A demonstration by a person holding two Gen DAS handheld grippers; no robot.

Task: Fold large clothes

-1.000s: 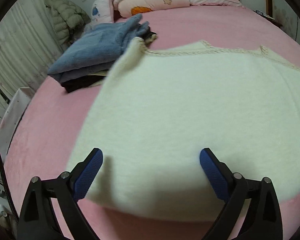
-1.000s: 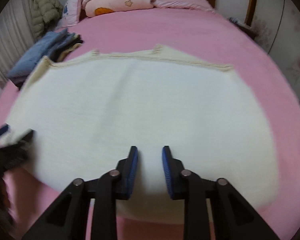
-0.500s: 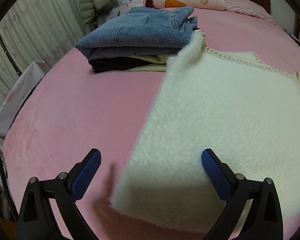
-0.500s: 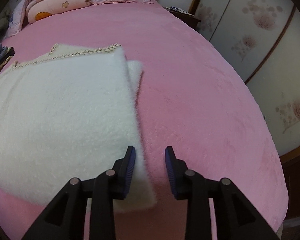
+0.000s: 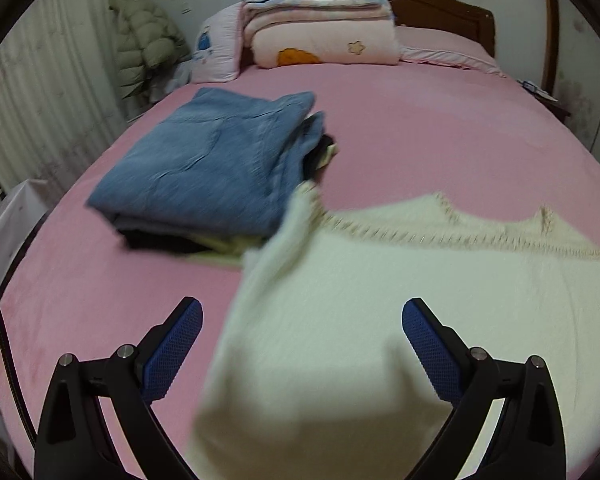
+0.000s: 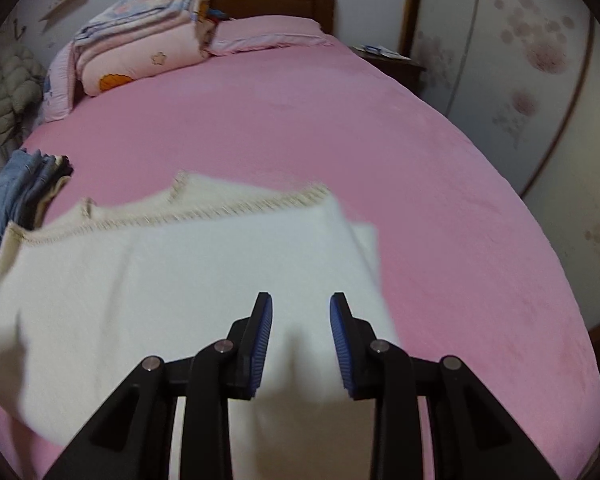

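A large cream fuzzy garment (image 5: 380, 300) with a braided trim edge lies on the pink bed (image 5: 420, 128). My left gripper (image 5: 302, 340) is wide open, its jaws straddling the garment's near left corner. In the right wrist view the same garment (image 6: 160, 280) fills the lower left. My right gripper (image 6: 301, 332) is partly open over the garment's near right part, and the cloth rises between the jaws; I cannot tell if it is touched.
A stack of folded clothes topped by blue jeans (image 5: 212, 168) sits left of the garment, also in the right wrist view (image 6: 16, 196). Folded quilts (image 5: 320, 28) and a pillow (image 6: 268, 32) lie by the headboard. A nightstand (image 6: 388, 60) and wardrobe doors (image 6: 540, 100) are on the right.
Both grippers have swung back toward the garment and lifted their view toward the headboard. The right gripper now sits over the garment's right edge. Jaw openings look unchanged.
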